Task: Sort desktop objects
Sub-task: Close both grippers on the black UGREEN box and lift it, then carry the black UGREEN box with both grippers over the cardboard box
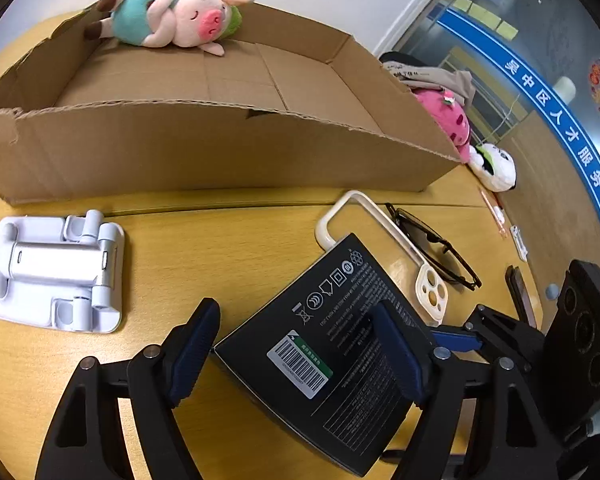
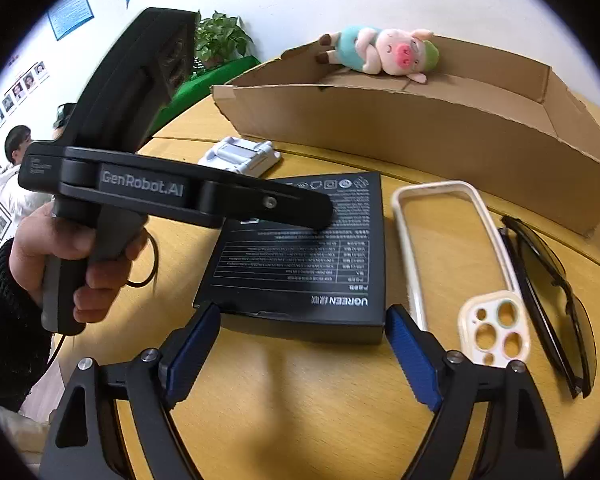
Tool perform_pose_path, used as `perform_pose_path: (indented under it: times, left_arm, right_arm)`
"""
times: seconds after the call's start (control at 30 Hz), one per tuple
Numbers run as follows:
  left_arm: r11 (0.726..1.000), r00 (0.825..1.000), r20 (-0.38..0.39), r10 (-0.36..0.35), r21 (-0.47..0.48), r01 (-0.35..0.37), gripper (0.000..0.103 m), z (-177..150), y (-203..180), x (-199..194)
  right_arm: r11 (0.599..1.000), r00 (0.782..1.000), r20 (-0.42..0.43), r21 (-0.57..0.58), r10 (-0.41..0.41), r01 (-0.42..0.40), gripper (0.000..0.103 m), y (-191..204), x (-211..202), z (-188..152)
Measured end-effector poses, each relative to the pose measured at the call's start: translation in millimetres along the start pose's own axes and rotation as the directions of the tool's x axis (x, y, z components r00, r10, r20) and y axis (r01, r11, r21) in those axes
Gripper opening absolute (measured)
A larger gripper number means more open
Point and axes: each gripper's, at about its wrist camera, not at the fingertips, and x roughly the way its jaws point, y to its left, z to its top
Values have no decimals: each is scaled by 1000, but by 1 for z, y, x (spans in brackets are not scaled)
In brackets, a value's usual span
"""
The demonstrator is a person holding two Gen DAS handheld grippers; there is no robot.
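A black product box (image 1: 332, 344) lies flat on the yellow table (image 1: 228, 248). My left gripper (image 1: 295, 306) hangs open over its left corner: one blue pad (image 1: 196, 344) sits just off the corner, the other above the lid. From the right wrist view, the same black box (image 2: 300, 248) has its near edge level with the tips of my open right gripper (image 2: 303, 309), a pad beside each near corner and neither pressing. A hand holds the left gripper's body (image 2: 140, 188), whose finger reaches over the box. A plush pig (image 1: 172, 16) lies in the cardboard box (image 1: 220, 148).
A white folding phone stand (image 1: 56, 272) lies left of the black box. A cream phone case (image 2: 440, 256) and dark glasses (image 2: 548, 300) lie to its right. More plush toys (image 1: 448, 120) sit beyond the carton's right end. A person (image 2: 16, 148) stands far left.
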Motion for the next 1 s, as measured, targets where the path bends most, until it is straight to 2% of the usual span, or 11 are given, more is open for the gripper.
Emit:
perform_pose_path:
  times: [0.3,0.43,0.7,0.83,1.0]
  left_arm:
    - [1000,1000,10,4,-6,-4,81,-15,2,-9]
    - [1000,1000,10,7,-2,-7,80,-18,-4,-8]
    - [1000,1000,13,6,-8,-6,80,-22,-5,-9]
    - [1000,1000,17,8,-1,-8,80,-25,-7,-10]
    - [1000,1000,20,11,-4,-10,80,-27,-7,-11]
  right_arm:
    - [998,999,14,-41,49,-49,94,19,1,-8]
    - [996,998,12,-67,57,-56,101,28,3,-11]
    - [993,999,21,-112,36,-34,101,34,3,-19]
    - [982,999,5,-185,-46,46,101,45,10,-25]
    - [986,999,11,-162,-36,38,101,43,9,-27]
